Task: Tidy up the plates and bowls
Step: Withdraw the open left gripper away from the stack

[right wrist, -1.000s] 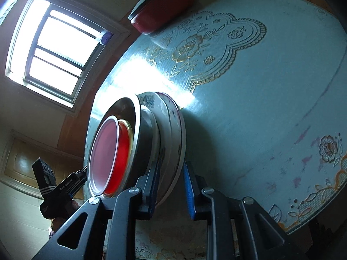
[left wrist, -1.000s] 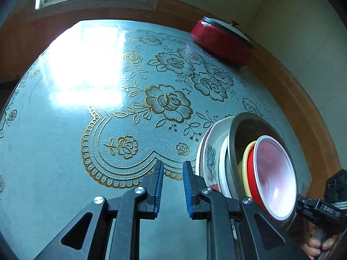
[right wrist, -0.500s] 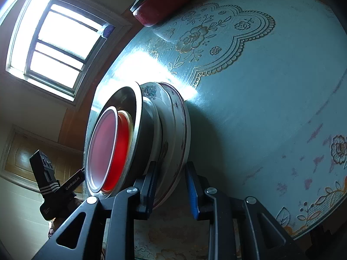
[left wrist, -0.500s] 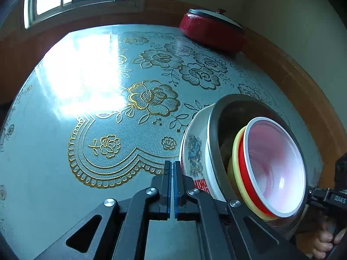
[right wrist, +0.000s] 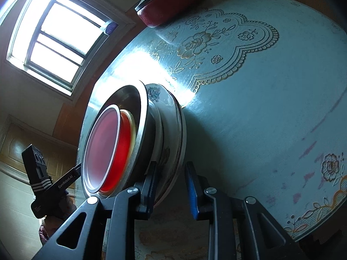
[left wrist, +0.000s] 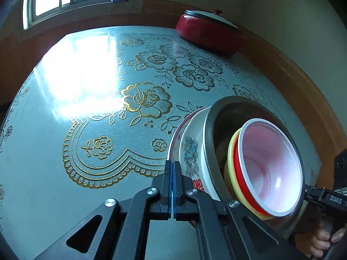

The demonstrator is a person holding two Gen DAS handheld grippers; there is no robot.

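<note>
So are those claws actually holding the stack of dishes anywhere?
Seemingly nothing. The right gripper straddles the rim of the bottom plate, one pad apart from it; the left gripper is shut empty.

A red plastic bowl with a white rim nests in a yellow bowl inside a steel bowl. These sit in a white floral ceramic bowl on a patterned plate, the stack at the surface's near edge.

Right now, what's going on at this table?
A person holds a pair of tongs in each hand at a nested stack near the edge of the table: a red bowl in a yellow bowl in a steel bowl, on a patterned white bowl and a plate. The right tongs are open around the plate's rim, one pad clear of it. The left tongs are shut and empty beside the stack.
</note>
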